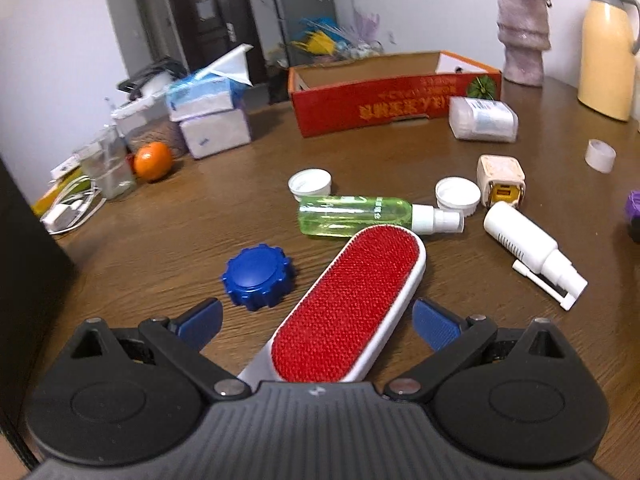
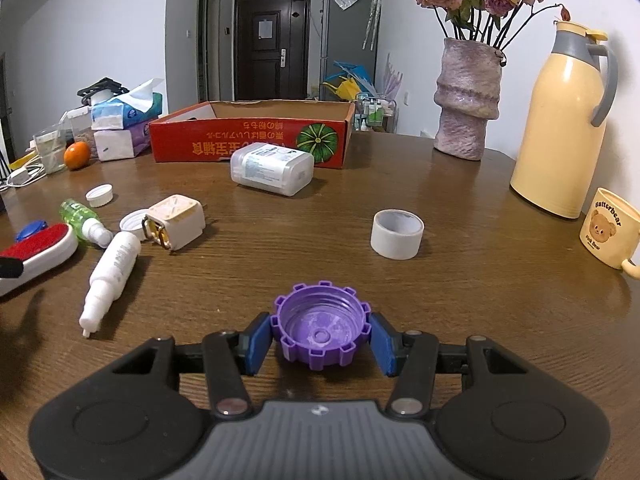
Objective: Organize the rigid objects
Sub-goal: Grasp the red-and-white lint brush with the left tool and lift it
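My left gripper [image 1: 316,326] is open, its blue pads apart on either side of a red lint brush [image 1: 352,308] with a white rim that lies on the brown table [image 1: 160,240]. A blue ridged cap [image 1: 256,276] lies left of the brush. My right gripper [image 2: 320,344] is shut on a purple ridged cap [image 2: 320,330], its open side up, the pads touching both sides. The red cardboard box [image 2: 248,136] stands open at the back; it also shows in the left wrist view [image 1: 392,96].
A green spray bottle [image 1: 356,216], a white spray bottle [image 1: 528,248], two white lids [image 1: 310,184] [image 1: 458,196], a beige charger [image 1: 500,180], a white plastic case [image 2: 272,168] and a tape roll [image 2: 396,234] lie around. Vase [image 2: 468,100], thermos [image 2: 560,120] and mug [image 2: 608,232] stand right; tissue packs [image 2: 120,120] left.
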Demonstrator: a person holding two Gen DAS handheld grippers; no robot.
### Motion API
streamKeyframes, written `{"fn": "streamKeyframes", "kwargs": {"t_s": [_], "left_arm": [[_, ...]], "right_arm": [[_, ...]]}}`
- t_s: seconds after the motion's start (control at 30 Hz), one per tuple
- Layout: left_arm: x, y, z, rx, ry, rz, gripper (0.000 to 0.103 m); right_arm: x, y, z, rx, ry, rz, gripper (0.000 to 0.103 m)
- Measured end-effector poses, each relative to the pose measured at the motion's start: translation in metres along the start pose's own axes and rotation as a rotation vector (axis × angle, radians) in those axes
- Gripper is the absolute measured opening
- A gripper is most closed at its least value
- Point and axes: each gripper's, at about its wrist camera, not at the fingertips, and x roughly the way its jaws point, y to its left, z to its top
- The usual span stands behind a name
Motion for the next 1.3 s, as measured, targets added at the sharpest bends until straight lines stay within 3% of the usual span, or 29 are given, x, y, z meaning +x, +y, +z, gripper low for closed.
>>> {"fn": "streamKeyframes", "kwargs": {"t_s": [0.27, 0.43, 0.57, 0.7, 0.77, 0.9, 0.97, 1.0, 1.1, 1.3], "left_arm": [[0.02, 0.003, 0.003, 0.056, 0.081, -0.047, 0.099], [0.016, -0.001, -0.002, 0.023, 0.095, -0.07, 0.076], [0.007, -0.011, -0.003, -0.001, 0.11, -0.062, 0.068], [-0.004, -0.019, -0.002, -0.065, 0.143, -0.103, 0.057], [-0.009, -0.024, -0.002, -0.089, 0.146, -0.125, 0.058], [-0.007, -0.033, -0.003, -0.114, 0.132, -0.069, 0.071], [-0.004, -0.034, -0.002, -0.153, 0.128, -0.06, 0.072], [-0.002, -0.034, -0.002, -0.168, 0.125, -0.058, 0.071], [0.003, -0.038, -0.004, -0.2, 0.121, -0.036, 0.057], [-0.006, -0.044, -0.011, -0.234, 0.102, -0.016, 0.056]], "right_arm": [[0.004, -0.001, 0.004, 0.01, -0.001, -0.008, 0.052], [0.007, -0.002, 0.006, 0.019, 0.001, -0.014, 0.052], [0.008, -0.003, 0.006, 0.021, 0.002, -0.011, 0.052], [0.008, -0.003, 0.006, 0.023, -0.001, -0.005, 0.052], [0.007, -0.003, 0.005, 0.024, -0.005, -0.001, 0.052], [0.004, -0.003, 0.005, 0.021, -0.01, 0.009, 0.052], [0.002, -0.003, 0.006, 0.022, -0.014, 0.014, 0.052], [0.001, -0.003, 0.006, 0.022, -0.016, 0.016, 0.052], [-0.003, -0.003, 0.006, 0.02, -0.025, 0.025, 0.052], [-0.01, -0.002, 0.009, 0.016, -0.041, 0.044, 0.052]]}}
